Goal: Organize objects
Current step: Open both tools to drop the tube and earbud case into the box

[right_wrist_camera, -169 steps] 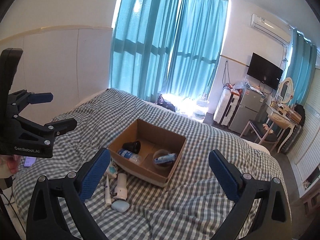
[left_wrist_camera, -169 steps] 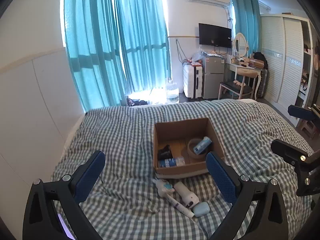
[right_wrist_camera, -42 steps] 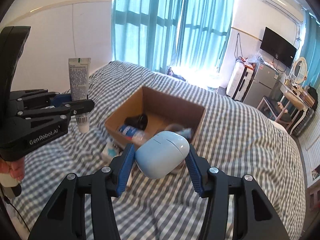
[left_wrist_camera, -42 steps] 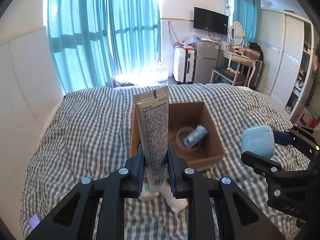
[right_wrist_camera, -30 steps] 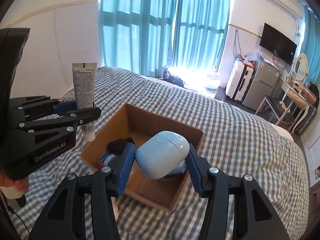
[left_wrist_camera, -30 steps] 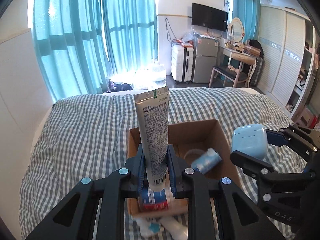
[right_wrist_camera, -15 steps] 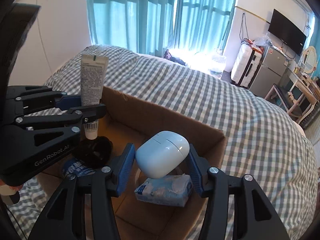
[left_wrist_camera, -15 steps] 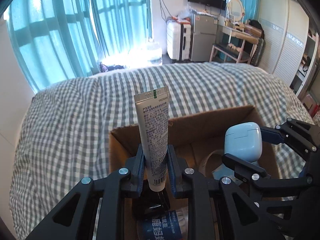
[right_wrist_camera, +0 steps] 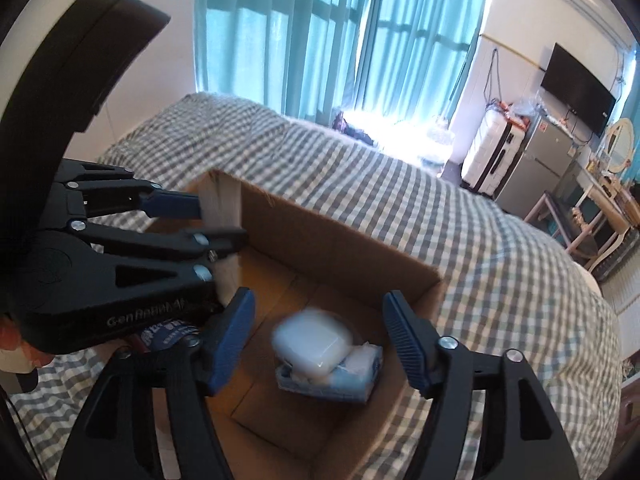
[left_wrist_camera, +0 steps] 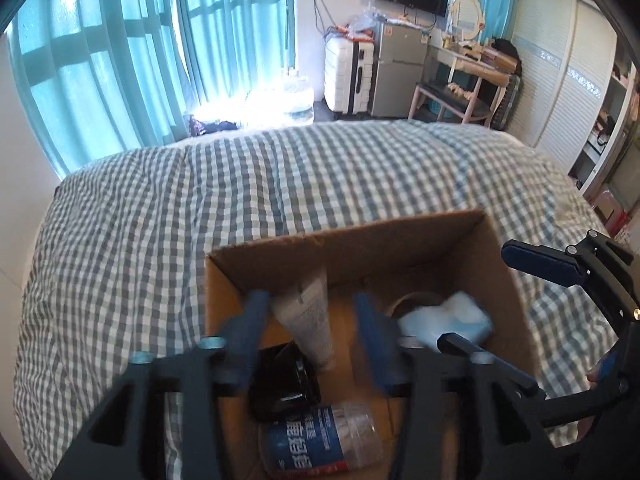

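Note:
An open cardboard box sits on the checked bed. My left gripper hangs over its left half, jaws opening, fingers blurred. The white tube drops loose between them, tilted, its lower end among the box contents. My right gripper is over the right half, jaws opening too. The pale blue case, blurred, lies below and clear of its pads on a blue tissue pack. In the right wrist view the left gripper is at the left beside the blurred tube.
Inside the box are a black object, a water bottle with a blue label and a round roll. The checked bedcover spreads all around. Curtains, a suitcase, a fridge and a dressing table stand beyond the bed.
Both grippers have sunk closer over the box and spread their jaws. The tube has slipped out of the left grip. The blue case has left the right grip and landed on the tissue pack.

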A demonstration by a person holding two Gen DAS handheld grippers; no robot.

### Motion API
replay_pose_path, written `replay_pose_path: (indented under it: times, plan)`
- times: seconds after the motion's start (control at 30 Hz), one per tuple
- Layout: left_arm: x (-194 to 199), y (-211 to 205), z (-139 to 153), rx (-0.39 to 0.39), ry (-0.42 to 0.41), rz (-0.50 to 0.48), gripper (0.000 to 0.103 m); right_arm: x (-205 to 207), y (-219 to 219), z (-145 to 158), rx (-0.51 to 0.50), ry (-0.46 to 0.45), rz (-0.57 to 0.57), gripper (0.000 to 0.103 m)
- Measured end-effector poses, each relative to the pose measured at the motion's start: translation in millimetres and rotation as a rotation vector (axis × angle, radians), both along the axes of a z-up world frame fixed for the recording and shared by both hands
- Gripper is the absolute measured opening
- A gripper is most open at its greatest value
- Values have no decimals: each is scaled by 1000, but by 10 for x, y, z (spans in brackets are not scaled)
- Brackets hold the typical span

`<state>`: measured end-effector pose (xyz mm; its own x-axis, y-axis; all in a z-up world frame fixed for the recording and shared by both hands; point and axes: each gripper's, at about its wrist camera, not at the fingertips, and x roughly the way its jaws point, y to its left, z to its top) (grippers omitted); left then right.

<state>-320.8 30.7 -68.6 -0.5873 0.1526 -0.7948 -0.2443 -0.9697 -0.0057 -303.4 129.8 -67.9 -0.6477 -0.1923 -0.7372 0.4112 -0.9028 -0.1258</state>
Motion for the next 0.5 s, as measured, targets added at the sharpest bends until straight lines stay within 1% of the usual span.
replay_pose_path:
  times: [0.03, 0.07, 0.13, 0.23, 0.27, 0.33, 0.37, 0.4, 0.5]
  plan:
    - [65, -10, 87, 4, 22, 6, 72, 41, 7, 54, 0, 5, -3, 70]
    - [107, -19, 164, 6, 36, 12, 78, 97, 21, 117, 4, 13, -9, 72]
    - [198, -37, 329, 13, 58, 22, 79, 199, 46, 244, 8, 28, -15, 72]
    - [393, -65, 613, 5, 101, 35, 87, 357, 129, 472, 4, 55, -23, 77]
    - [476, -82, 719, -4, 124, 41, 88, 467, 157, 587, 2, 76, -30, 79]
    - [656, -98, 912, -13, 165, 49, 89, 555, 204, 757, -4, 108, -42, 85]
    - [754, -104, 1018, -17, 185, 50, 92, 669, 237, 880, -14, 133, -51, 90]
    - [825, -126, 1106, -22, 204, 53, 95, 664, 273, 952, -20, 144, -55, 91]
    - [1132, -188, 1381, -34, 284, 81, 99, 924, 347, 1242, -51, 192, -77, 94]
